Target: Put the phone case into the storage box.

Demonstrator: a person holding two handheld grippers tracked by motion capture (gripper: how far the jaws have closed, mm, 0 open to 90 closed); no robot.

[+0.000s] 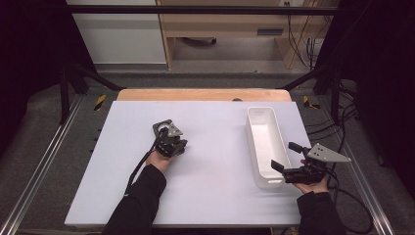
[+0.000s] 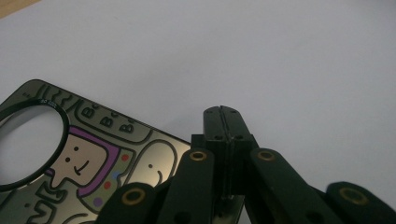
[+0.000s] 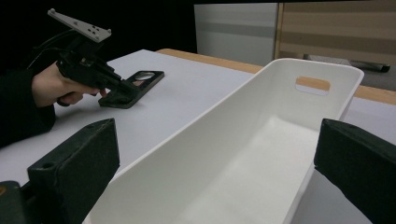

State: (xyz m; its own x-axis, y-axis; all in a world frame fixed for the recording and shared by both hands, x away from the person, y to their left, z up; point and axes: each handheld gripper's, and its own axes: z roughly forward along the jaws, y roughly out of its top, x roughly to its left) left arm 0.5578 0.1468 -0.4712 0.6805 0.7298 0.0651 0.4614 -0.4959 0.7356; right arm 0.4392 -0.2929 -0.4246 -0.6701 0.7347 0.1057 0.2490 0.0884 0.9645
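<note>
Left fingers (image 2: pixel 219 140): clamped on phone case (image 2: pixel 93 163) edge
Right gripper (image 1: pixel 286 159): apart (idle)
Case: light, stiff, slippery; grip rim

The white bin (image 1: pixel 265 147), lying lengthwise near the table's (image 1: pixel 220 196) right edge, is the one tall obstacle; the flat phone case (image 1: pixel 164 129) left of centre barely rises, leaving open surface between them and along the near edge.

phone case (image 2: pixel 93 158): lower part hidden beneath the closed jaws, left edge cut off | white bin (image 3: pixel 243 154): near end cut off between the spread jaws | case artwork too small from above
</note>
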